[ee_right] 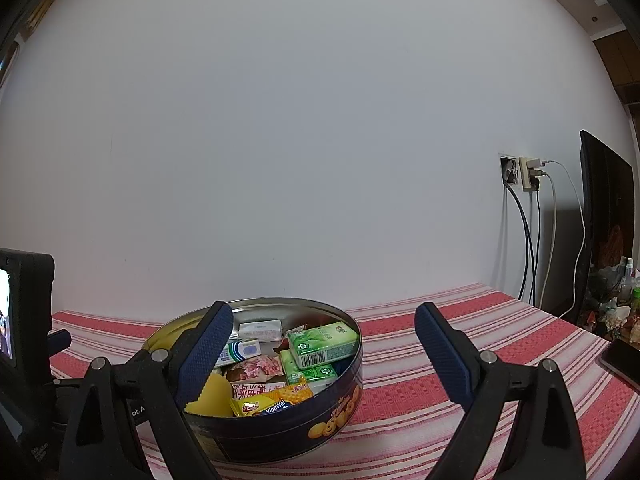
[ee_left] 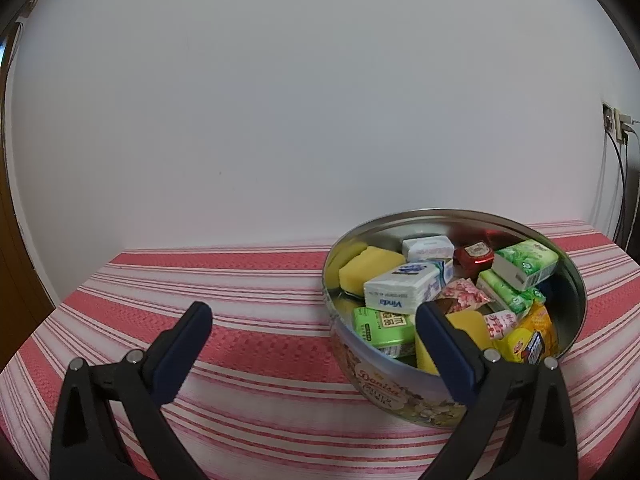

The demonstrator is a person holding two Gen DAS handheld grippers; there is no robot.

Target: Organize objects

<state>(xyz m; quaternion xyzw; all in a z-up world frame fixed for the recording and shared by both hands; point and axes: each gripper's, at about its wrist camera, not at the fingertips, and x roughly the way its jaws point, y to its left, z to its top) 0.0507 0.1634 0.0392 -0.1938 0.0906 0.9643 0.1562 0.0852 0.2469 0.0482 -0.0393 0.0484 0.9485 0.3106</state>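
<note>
Left gripper (ee_left: 314, 322): your jaws stand wide apart, empty.
Right gripper (ee_right: 324, 322): your jaws likewise spread, holding nothing.
Cookie tin (ee_left: 404, 390): at your left gripper's 1 o'clock, on the striped desk (ee_left: 248, 308), full of packets.

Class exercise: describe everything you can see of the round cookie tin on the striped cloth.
The cookie tin is round, shallow and lidless, apparently metal: shiny silver inside, dark blue outside with printed cookies and gold lettering. It stands upright on the red-and-white striped tablecloth near the white wall. It is filled with tissue packs, yellow sponges and snack packets. Neither open gripper clearly touches it; one finger of each overlaps it in its own view.
</note>
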